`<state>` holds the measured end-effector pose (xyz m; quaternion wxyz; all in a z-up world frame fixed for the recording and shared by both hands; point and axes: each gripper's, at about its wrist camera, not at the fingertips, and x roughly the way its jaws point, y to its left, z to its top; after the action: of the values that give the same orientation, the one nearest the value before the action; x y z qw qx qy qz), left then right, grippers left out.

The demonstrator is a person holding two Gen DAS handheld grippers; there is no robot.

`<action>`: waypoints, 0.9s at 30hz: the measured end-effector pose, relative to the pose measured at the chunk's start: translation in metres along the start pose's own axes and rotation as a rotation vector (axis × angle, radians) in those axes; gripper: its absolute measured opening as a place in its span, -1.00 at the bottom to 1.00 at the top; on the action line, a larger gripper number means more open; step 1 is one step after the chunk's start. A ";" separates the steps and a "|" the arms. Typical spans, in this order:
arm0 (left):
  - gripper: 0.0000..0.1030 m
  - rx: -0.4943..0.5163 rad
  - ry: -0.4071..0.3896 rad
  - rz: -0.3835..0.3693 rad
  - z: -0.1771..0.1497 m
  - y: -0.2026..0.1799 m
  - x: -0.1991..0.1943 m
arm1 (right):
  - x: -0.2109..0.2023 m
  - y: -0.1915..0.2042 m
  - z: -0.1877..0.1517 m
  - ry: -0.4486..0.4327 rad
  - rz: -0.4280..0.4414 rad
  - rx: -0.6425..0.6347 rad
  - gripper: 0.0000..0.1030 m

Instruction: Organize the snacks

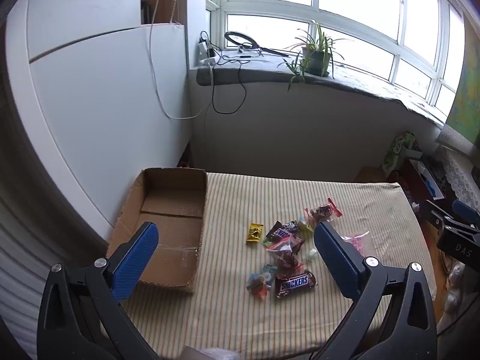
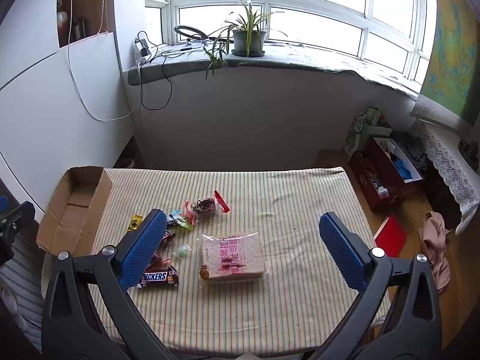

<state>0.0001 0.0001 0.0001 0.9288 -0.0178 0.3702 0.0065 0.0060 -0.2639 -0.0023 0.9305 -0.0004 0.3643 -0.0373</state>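
Nearest, the left gripper [image 1: 235, 247] is hovering above the striped beige tablecloth [image 1: 345, 210], its blue-padded fingers [image 1: 135, 264] spread wide and grasping nothing; one finger is hanging over the open brown cardboard box [image 1: 168, 210], the other over the snack pile. The right gripper [image 2: 243, 240] is likewise hanging released above the cloth, tilted down toward the table, with the clear-wrapped square slice of bread printed in pink [image 2: 232, 256] lying flat between its fingers in that view (not touched by either pad).

Just beyond the left gripper, the brown Snickers bar [image 1: 295, 282] is lying at the near edge of the scattered pile, with a small blue-and-red wrapped sweet [image 1: 257, 285] beside it. Farther on, the small yellow packet [image 1: 255, 233] is sitting apart, between the pile and the box, and a red-edged clear packet of dark snacks [image 1: 324, 211] is marking the pile's far end. The cardboard box is resting at the table's left edge, holding nothing visible.

Beyond the table, a green potted plant [image 2: 247, 37] is standing on the grey windowsill [image 2: 300, 57].
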 end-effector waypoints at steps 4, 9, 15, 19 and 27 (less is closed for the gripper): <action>0.99 -0.031 -0.023 -0.017 0.000 0.006 -0.002 | -0.003 0.001 0.001 -0.002 0.001 -0.007 1.00; 0.99 -0.045 -0.024 -0.002 0.002 0.010 -0.007 | -0.007 0.001 0.000 -0.002 -0.003 -0.019 1.00; 1.00 -0.060 -0.029 -0.009 0.004 0.014 -0.011 | -0.016 0.000 0.001 -0.017 -0.011 -0.010 1.00; 0.99 -0.064 -0.034 -0.005 0.004 0.015 -0.014 | -0.015 0.000 0.004 -0.019 -0.009 -0.001 1.00; 1.00 -0.072 -0.027 -0.001 0.002 0.017 -0.013 | -0.017 0.001 0.004 -0.016 -0.004 0.001 1.00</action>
<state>-0.0088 0.0168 0.0102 0.9324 -0.0514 0.3572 0.0198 -0.0033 -0.2619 0.0121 0.9334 -0.0009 0.3567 -0.0391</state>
